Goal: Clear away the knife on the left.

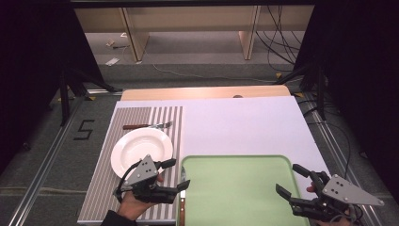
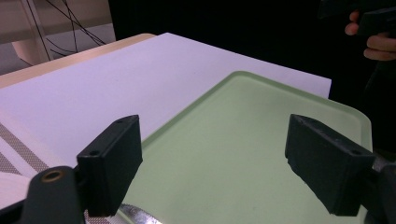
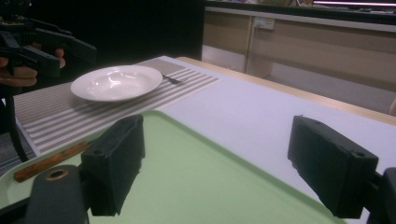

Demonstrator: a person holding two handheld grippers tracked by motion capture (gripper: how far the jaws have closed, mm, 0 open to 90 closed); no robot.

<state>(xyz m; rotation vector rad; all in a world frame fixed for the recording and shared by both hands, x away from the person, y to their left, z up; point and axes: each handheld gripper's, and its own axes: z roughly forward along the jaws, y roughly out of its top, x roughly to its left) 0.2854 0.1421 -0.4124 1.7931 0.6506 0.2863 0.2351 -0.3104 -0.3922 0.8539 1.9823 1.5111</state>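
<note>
Wooden-handled table knife (image 1: 182, 197): lies lengthwise along the left rim of the pale green plastic tray (image 1: 235, 157), blade pointing away from the person, brown handle (image 3: 49, 161) toward the near edge of the table (image 1: 235, 122). Hard to tell whether it sits just inside the tray's rim or in the seam between the tray and the grey striped placemat (image 1: 141, 115). Probably light, stiff and thin, lying flat and low, so little for the jaws to get under. Likely slippery on the polished blade (image 2: 140, 215) and better gripped on the wooden handle, which looks thicker and less slick; best pinched across the handle's width, near where it meets the blade, to keep it from tipping. Sits directly below and just beside the left gripper (image 1: 179, 174), whose jaws stand wide apart and hold nothing, the nearer jaw tip hanging almost over the blade. Stays well apart from the right gripper (image 1: 288, 179), likewise spread and empty, at the tray's right rim. Just beyond the left gripper, on the placemat, a round white ceramic plate (image 1: 141, 146); past that, a wooden-handled fork (image 1: 150, 125).
</note>
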